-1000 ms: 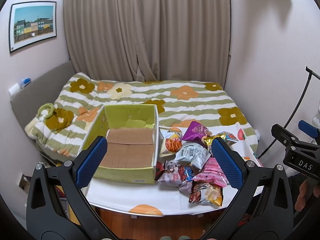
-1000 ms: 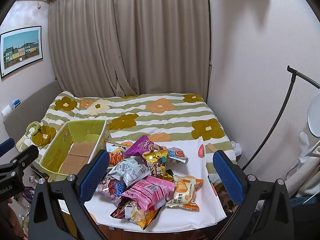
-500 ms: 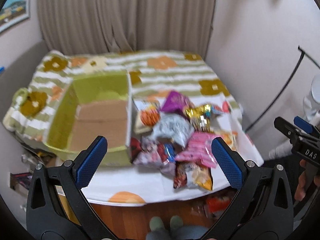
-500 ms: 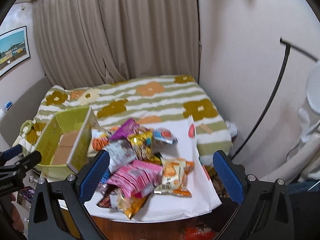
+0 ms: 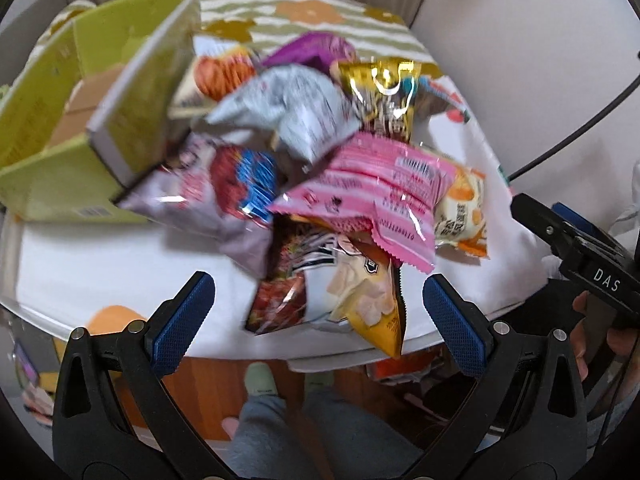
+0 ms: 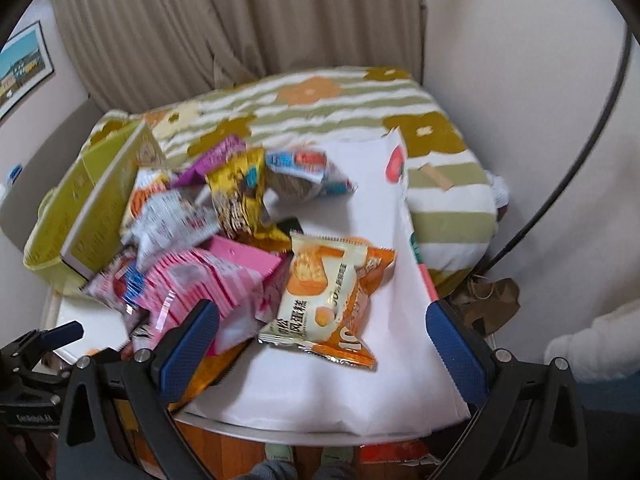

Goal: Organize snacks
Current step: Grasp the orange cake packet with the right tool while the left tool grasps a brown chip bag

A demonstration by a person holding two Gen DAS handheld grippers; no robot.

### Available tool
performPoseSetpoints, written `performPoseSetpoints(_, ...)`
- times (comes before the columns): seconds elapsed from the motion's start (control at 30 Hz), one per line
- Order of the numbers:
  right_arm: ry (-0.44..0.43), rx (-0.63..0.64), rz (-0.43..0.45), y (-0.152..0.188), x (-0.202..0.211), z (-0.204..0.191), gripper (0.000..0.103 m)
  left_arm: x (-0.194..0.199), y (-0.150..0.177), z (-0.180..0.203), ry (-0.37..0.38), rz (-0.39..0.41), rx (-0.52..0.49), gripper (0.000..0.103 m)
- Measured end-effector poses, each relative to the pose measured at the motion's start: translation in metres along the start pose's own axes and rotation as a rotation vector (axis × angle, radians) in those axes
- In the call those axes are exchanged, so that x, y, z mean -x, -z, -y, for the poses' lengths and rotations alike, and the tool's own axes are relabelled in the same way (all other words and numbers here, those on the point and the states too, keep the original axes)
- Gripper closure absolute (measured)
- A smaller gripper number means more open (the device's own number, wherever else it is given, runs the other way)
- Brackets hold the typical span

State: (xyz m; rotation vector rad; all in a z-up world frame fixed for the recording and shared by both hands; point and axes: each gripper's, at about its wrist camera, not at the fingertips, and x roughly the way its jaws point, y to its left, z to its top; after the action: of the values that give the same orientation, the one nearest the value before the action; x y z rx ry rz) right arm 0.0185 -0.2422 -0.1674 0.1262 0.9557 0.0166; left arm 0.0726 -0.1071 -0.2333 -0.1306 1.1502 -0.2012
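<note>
Over the table (image 5: 100, 264), we hold both grippers (image 5: 318, 300) (image 6: 322, 330) spread wide and empty above the snack pile (image 5: 320, 168) beside the green box (image 5: 72, 184).

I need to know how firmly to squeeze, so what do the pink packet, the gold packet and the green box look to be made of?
Pink packet: thin glossy plastic film, judging by its glare streaks and zigzag-cut edge. Gold packet: likely metallised foil film, mirror-bright and crinkled. Green box: looks like matte printed cardboard; its wall edge shows pale and thick, and brown board lies inside.
</note>
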Motion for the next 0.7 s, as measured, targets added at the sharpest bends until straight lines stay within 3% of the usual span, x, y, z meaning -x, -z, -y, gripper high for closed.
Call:
performPoseSetpoints(0.37,-0.062,0.094,-0.079,0.0,-0.062,0.004,0.0,-0.062,0.008,0.01,-0.049,-0.086,0.014,0.001)
performPoseSetpoints(0.7,-0.098,0.11,-0.107,-0.001,-0.09,0.002,0.007,-0.077,0.02,-0.002,0.013,-0.084,0.073,0.02)
